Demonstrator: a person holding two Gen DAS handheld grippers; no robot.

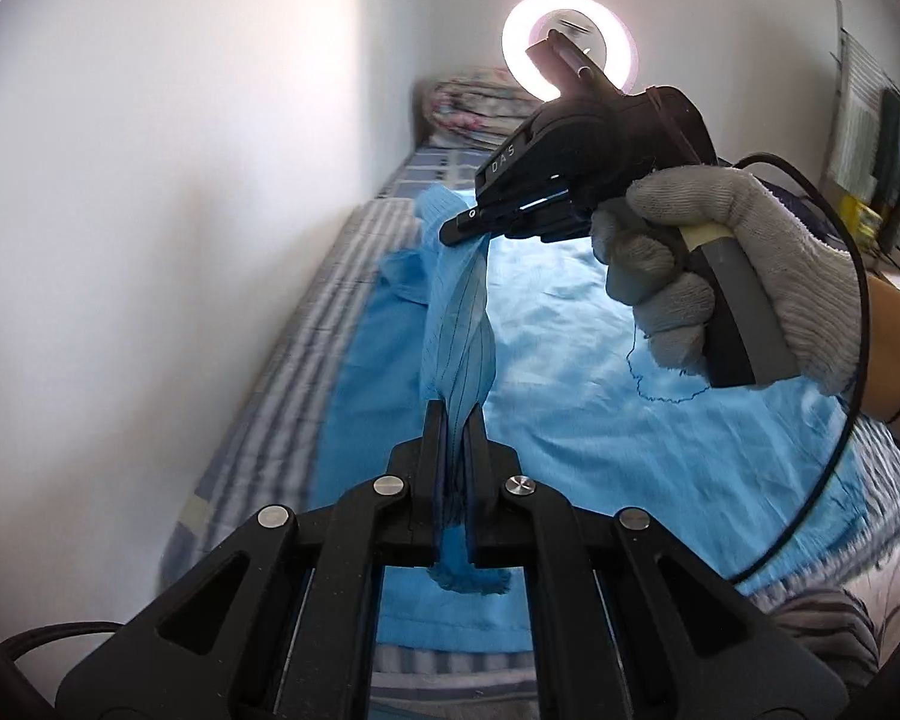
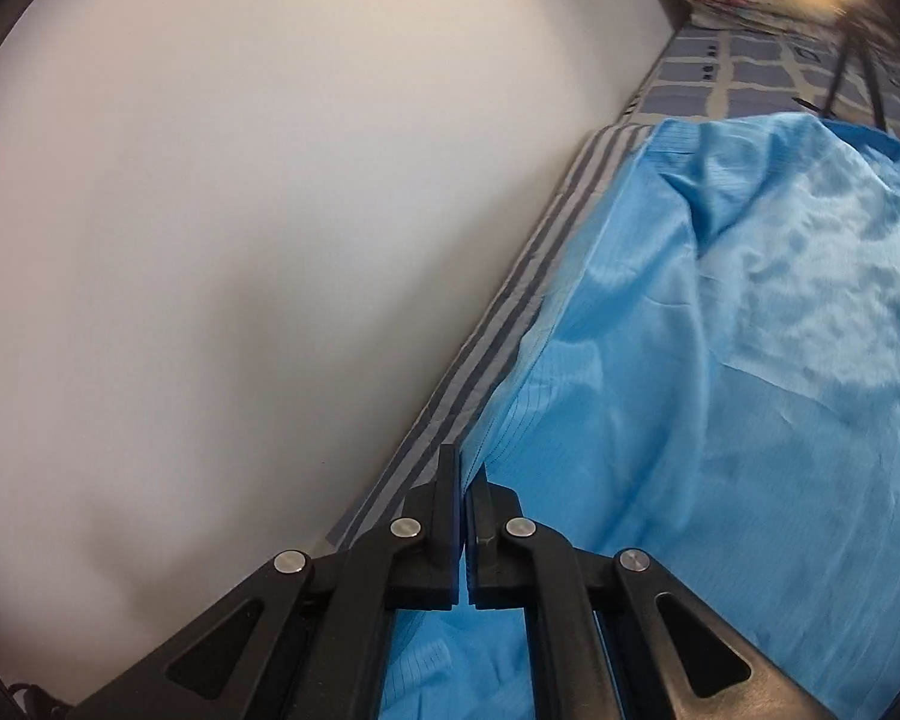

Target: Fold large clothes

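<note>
Across the striped bed (image 1: 306, 324), the light blue garment (image 1: 600, 372) lay spread and creased, one pinstriped fold pulled up taut. Left tongs (image 1: 456, 414) were clamped on that fold; right tongs (image 2: 463, 471), closed, apparently pinched its edge too.

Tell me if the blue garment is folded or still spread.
Mostly spread: the blue garment lies flat on the bed, one strip lifted between both grippers.

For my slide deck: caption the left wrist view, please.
Both grippers, left and right, pinch a raised strip of the blue garment above the bed.
</note>
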